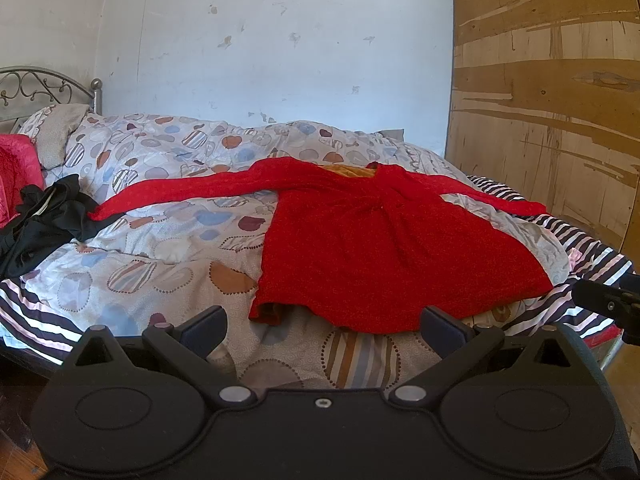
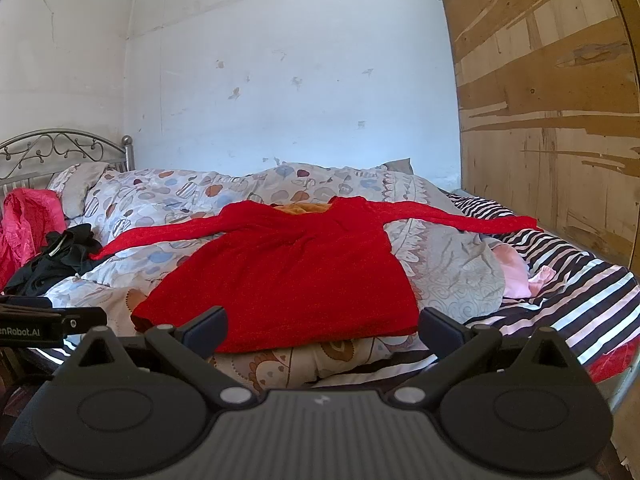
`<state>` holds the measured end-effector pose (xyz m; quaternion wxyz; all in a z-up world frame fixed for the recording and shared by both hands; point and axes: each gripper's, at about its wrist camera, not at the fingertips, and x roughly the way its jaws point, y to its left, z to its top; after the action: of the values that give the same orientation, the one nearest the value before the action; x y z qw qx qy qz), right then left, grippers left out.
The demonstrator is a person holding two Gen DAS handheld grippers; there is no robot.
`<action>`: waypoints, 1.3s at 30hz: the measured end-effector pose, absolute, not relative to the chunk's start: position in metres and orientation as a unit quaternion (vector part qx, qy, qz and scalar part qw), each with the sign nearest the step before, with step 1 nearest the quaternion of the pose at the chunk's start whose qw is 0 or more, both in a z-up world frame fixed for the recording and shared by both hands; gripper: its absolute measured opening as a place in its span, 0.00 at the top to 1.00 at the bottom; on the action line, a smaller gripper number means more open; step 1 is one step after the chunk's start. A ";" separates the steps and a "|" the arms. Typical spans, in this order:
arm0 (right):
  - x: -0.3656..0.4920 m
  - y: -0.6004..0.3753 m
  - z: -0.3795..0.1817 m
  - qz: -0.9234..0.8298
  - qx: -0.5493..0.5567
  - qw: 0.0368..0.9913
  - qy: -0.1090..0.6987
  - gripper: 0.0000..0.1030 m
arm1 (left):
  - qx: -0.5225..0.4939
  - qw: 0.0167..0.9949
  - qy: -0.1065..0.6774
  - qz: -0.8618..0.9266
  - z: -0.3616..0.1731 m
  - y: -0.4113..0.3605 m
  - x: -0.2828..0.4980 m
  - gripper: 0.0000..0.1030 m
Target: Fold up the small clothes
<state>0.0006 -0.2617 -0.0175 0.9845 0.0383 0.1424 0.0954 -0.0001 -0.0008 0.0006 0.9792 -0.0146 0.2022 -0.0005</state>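
we see a red dress (image 1: 380,248) spread flat on the bed (image 1: 36,320), hem toward us, neck toward the wall (image 1: 280,40). both long sleeves lie stretched out to the sides; the one on the left of the view reaches as far as a black garment (image 1: 44,216), and whether they touch we cannot tell. the other sleeve runs across onto the striped sheet (image 2: 580,280) near the wooden panel (image 2: 540,120). an orange lining (image 1: 348,170) shows at the neck opening, and a bit of it peeks out under the hem's left corner.

the dress rests on a patterned duvet (image 1: 160,240) with circles and hearts. a pillow (image 1: 56,132) leans by the metal headboard (image 1: 40,84), and a pink cloth (image 2: 24,232) sits at the far left beside the black garment. in the right wrist view a pale pink item (image 2: 516,272) lies on the sheet, just beside the duvet's edge.

our left gripper (image 1: 323,324) hovers just short of the hem, its fingers (image 1: 204,326) spread wide and holding nothing. our right gripper (image 2: 322,326) is the same: wide apart, empty, poised over the near edge of the hem. each gripper shows at the edge of the other's view, side by side.

we see no boxes or baskets; every piece of cloth lies loose on the bed.
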 end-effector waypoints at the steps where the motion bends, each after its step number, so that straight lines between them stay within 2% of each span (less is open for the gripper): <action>1: 0.000 -0.262 -0.018 0.095 0.038 0.985 0.142 0.00 | -0.015 0.979 0.202 -0.001 0.000 -0.001 0.000 0.01; 39: 0.001 -0.261 -0.019 0.092 0.037 0.985 0.144 0.00 | -0.016 0.979 0.202 -0.001 0.000 0.000 0.000 0.01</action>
<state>0.0012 -0.2608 -0.0193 0.9846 0.0371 0.1435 0.0922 0.0000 -0.0001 0.0004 0.9792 -0.0160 0.2023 -0.0010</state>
